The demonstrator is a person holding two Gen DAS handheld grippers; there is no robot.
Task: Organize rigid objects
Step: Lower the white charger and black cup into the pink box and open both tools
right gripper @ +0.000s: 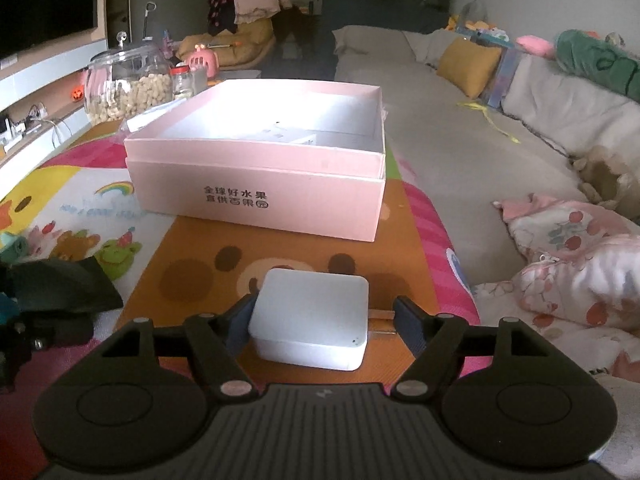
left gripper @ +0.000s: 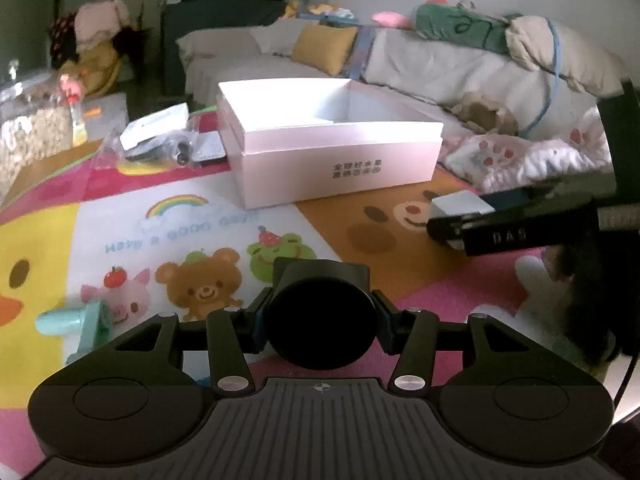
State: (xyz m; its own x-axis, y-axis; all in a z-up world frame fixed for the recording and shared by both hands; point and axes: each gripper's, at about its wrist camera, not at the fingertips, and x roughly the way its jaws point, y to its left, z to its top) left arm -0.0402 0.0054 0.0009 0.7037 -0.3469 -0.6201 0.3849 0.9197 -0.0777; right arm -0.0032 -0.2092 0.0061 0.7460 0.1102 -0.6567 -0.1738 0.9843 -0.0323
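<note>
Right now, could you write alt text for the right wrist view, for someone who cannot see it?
A white plug-in charger sits between the two fingers of the right claw, its prongs toward the right finger, above a colourful cartoon play mat. Just ahead stands an open pink box with black Chinese print; a sofa runs along the right.

Your pink box point(right gripper: 256, 184) carries black print on its near side: "全球好水果" over "直供百果园". Left of it, the cartoon mat point(left gripper: 176, 236) says "Have a GOOD day". "DAS" marks the right gripper point(left gripper: 452, 228).
</note>
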